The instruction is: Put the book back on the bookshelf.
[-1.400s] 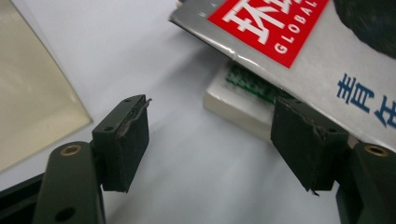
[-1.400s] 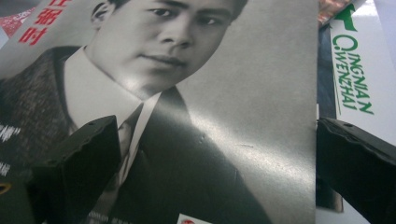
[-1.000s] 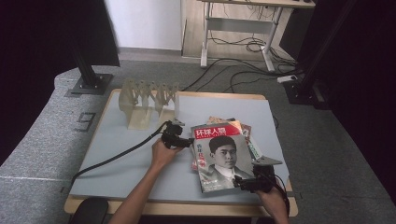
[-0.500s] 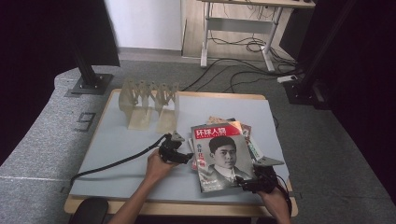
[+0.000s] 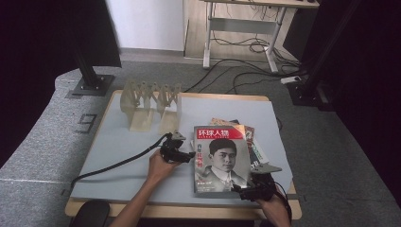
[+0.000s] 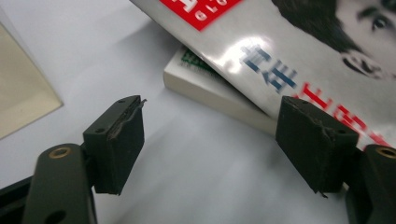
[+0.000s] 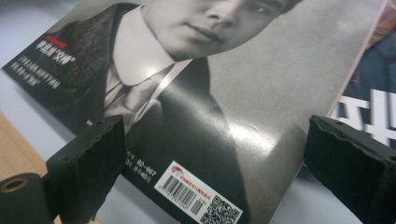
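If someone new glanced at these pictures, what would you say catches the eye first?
Most likely the magazine with its red title band and a black-and-white portrait, lying on top of a stack near the table's right front. The left tool sits open at its left edge, the right tool open at its near right corner. Behind, a pale slotted rack stands at the back left.

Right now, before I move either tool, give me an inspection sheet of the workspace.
Surface: grey table mat, bare at left.
Job's things: portrait magazine on top of a stack of books.
Clutter: beige folding rack at the far left.
Grippers: left tool open at the magazine's left edge; right tool open at its near right corner.
Cables: black cable trailing from the left tool.
Surroundings: desk frame, floor cables.
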Motion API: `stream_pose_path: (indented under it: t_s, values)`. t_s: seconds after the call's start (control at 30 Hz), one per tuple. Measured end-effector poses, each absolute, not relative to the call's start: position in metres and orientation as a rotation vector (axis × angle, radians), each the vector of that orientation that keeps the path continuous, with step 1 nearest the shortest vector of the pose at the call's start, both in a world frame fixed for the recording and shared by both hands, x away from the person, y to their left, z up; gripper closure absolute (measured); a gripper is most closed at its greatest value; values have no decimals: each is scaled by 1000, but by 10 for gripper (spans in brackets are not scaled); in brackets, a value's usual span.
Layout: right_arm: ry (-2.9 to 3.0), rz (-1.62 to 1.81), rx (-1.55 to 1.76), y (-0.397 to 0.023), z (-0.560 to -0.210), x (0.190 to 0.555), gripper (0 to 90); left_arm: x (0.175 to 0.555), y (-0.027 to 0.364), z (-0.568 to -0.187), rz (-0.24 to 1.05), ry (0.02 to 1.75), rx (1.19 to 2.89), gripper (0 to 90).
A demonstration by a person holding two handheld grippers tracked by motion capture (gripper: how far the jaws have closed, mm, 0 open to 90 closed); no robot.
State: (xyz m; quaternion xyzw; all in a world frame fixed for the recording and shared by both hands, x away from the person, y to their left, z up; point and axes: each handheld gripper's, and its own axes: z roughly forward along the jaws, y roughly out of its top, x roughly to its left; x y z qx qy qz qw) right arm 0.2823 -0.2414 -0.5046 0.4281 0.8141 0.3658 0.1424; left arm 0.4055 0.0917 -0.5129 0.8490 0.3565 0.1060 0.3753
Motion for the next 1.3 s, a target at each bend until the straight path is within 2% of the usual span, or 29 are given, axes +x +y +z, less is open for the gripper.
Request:
stream_pose_path:
  t_s: [0.27,0.47,0.57,0.83,1.03,1.17,1.3]
  values:
    - [2323,1042,1261,-252,-496,295,143,378,107,-509,227,843,2169,231]
    - [2275,1069,1295,-262,-494,324,186,349,103,-513,146,763,2190,190]
    - [2238,1054,1321,-262,-493,346,310,333,101,-518,126,734,2188,180]
    - [2177,1015,1342,-254,-486,387,391,310,97,-522,75,697,2163,146]
    - [2158,987,1362,-248,-486,411,434,306,93,-525,40,692,2134,144]
    - [2174,939,1389,-246,-490,425,507,303,93,-526,31,685,2127,146]
    - [2169,981,1436,-250,-492,431,543,301,92,-527,24,674,2137,145]
